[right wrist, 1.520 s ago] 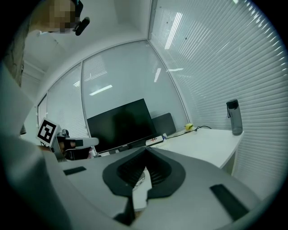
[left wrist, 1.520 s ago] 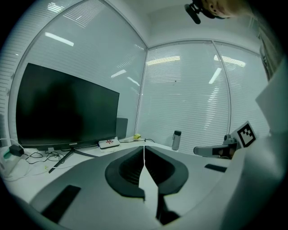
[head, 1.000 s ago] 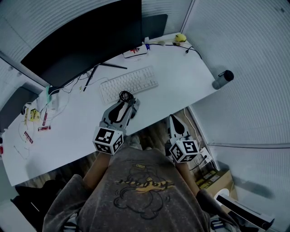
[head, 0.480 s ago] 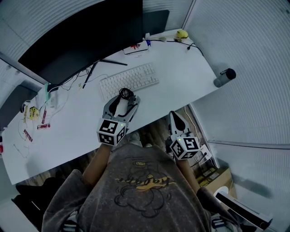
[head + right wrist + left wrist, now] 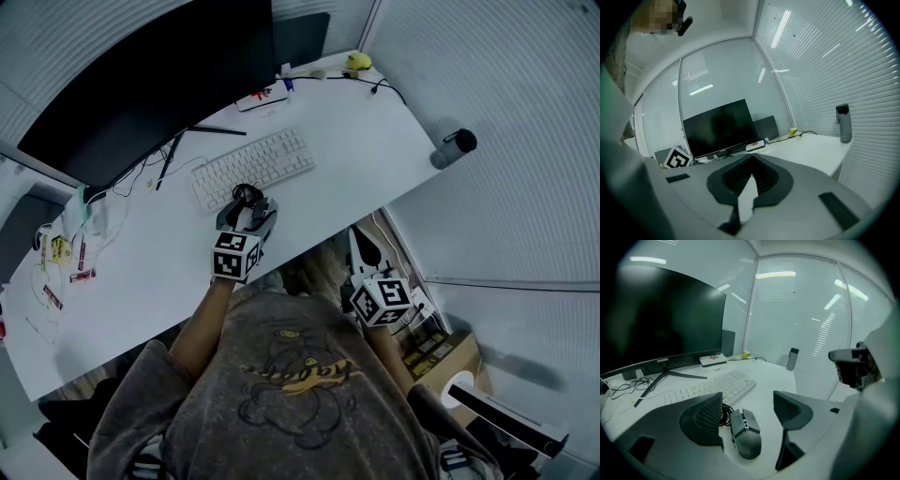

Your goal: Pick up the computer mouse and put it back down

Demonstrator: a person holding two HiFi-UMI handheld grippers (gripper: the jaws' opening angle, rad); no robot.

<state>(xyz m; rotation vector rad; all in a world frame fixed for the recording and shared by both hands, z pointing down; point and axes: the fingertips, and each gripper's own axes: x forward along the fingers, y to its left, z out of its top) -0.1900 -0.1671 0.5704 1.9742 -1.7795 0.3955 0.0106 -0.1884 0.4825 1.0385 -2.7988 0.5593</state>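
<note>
The dark grey computer mouse (image 5: 746,439) lies flat on the white desk (image 5: 356,141), its cable coiled just behind it (image 5: 725,412). My left gripper (image 5: 747,416) is low over the desk, and its jaws have just been opening. The mouse sits between them, nearer the left jaw, and neither pad presses on it. From the head view the mouse (image 5: 250,216) shows between the left gripper's (image 5: 249,212) spread jaws, in front of the keyboard. My right gripper (image 5: 362,251) hangs off the desk's front edge, shut with nothing in it (image 5: 752,159).
A white keyboard (image 5: 251,169) lies just beyond the mouse, with a large black monitor (image 5: 141,84) behind it. A grey bottle (image 5: 454,148) stands at the desk's right corner. A white box (image 5: 260,95) and cables sit at the back; small items and wires (image 5: 66,253) lie far left.
The left gripper has come down to the desk with the mouse and spread its jaws, letting the mouse go onto the surface. The right gripper has stayed where it was.
</note>
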